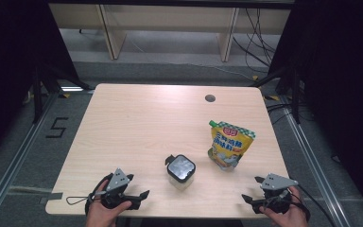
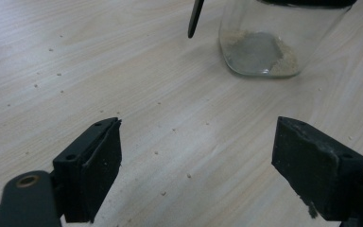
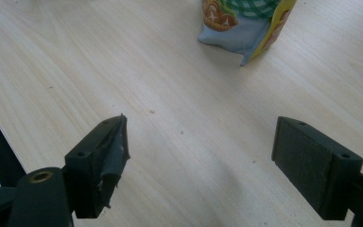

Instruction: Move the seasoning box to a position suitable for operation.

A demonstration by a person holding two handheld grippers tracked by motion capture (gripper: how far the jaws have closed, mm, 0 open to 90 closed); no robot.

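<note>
The wooden table [image 1: 137, 123] is the largest thing here, light-grained, with a round cable hole [image 1: 210, 98] near its far edge and fine crumbs scattered on the surface in the left gripper view. On the floor to the table's left a "5" [image 1: 56, 127] is marked in dark tape.

The yellow seasoning pouch [image 1: 230, 144] stands on its base ahead of the right gripper's fingers, leaning a little, its long axis running up from the table. Its green spout cap [image 1: 212, 124] points up and toward the far left. A red brand badge and blue Chinese characters sit on the front under a green checked band; the writing is too small to read. In the right gripper view its blue bottom corner [image 3: 238, 35] rests on the wood beyond the open jaws.

The glass jar [image 1: 180, 171] stands upright with a black square lid, ahead of the left gripper's fingers and to their right. In the left gripper view pale powder lies along its base [image 2: 260, 54], and a black tab [image 2: 195, 19] hangs beside it.

The left gripper [image 1: 139, 197] sits at the near edge, jaws spread wide with bare table between them. The right gripper [image 1: 253, 202] is likewise at the near edge, its jaws wide apart and pinching nothing.
</note>
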